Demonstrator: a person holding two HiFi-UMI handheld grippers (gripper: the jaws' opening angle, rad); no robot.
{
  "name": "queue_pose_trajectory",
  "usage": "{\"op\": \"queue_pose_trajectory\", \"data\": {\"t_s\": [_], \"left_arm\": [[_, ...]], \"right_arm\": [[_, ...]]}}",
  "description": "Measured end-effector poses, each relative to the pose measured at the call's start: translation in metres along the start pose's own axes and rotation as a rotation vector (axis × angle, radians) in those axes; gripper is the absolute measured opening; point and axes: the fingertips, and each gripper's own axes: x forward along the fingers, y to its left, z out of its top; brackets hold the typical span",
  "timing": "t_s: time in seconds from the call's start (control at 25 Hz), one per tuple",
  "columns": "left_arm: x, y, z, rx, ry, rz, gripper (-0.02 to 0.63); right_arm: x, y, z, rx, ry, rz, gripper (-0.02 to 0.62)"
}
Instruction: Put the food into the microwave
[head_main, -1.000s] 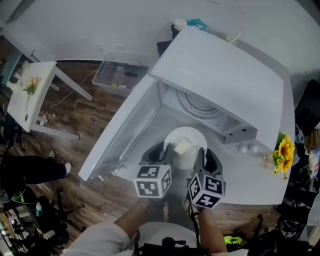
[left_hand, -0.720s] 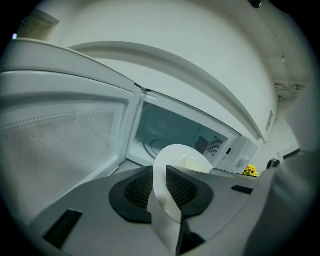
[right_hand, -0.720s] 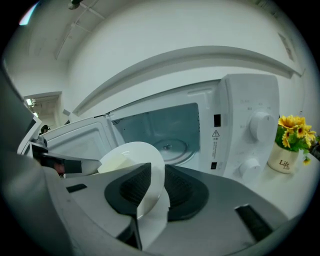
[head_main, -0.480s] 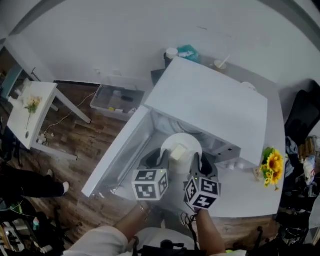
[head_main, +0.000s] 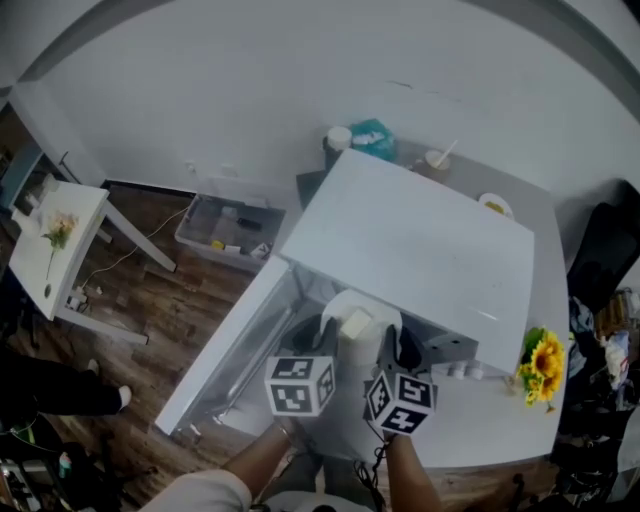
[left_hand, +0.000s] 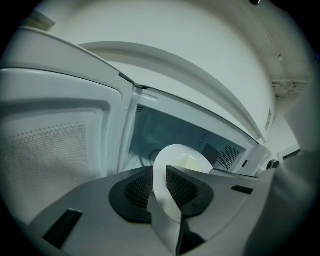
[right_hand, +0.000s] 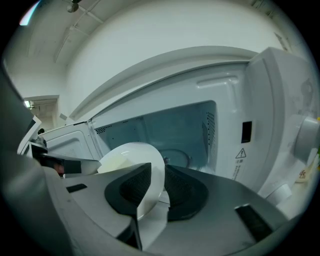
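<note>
The plate (head_main: 380, 303) has gone forward! A second ago it hung well out in front of the microwave (head_main: 420, 245). Now its far rim sits tucked under the microwave's top front edge, and both grippers have come up and in with it.

Nearest to us, the left gripper (head_main: 322, 338) is clamped on the plate's left rim. Its own view shows the white edge pinched tight between the two dark pads. The right gripper (head_main: 393, 348) does the same on the opposite rim, with its jaws closed hard on the plate's edge. It's a two-sided carry, with a marker cube on each tool just below the microwave's opening.

On the plate is the food (head_main: 355, 323), a pale, creamy block lying near the middle. It sits right at the microwave's mouth, though how far past the threshold is hard to tell from here.

The door (head_main: 230, 345) is swung wide open to the left of the microwave. Inside the cavity, beyond the plate, the round turntable (right_hand: 176, 154) lies on the floor, bare.

To the right of the microwave, sunflowers (head_main: 542, 358) stand on the white counter (head_main: 490, 410). Behind the microwave are a teal packet (head_main: 372, 138) and a cup with a straw (head_main: 437, 160). Down on the wooden floor to the microwave's left is a grey bin (head_main: 225, 225), and further left still, a small white table (head_main: 45, 255).
</note>
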Motion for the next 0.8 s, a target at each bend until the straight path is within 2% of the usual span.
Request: {"op": "queue_pose_trajectory", "data": {"t_s": [0.4,0.8], "left_arm": [[0.048,0.000,0.013,0.046,-0.047,-0.044,0.095],[0.082,0.004,0.018,0.039,-0.079,-0.073,0.095]], "right_arm": [[0.034,-0.018,0.002,0.063,-0.060,-0.043,0.091],[0.061,-0.030,0.007,0.065,-0.113,-0.071,0.080]]}}
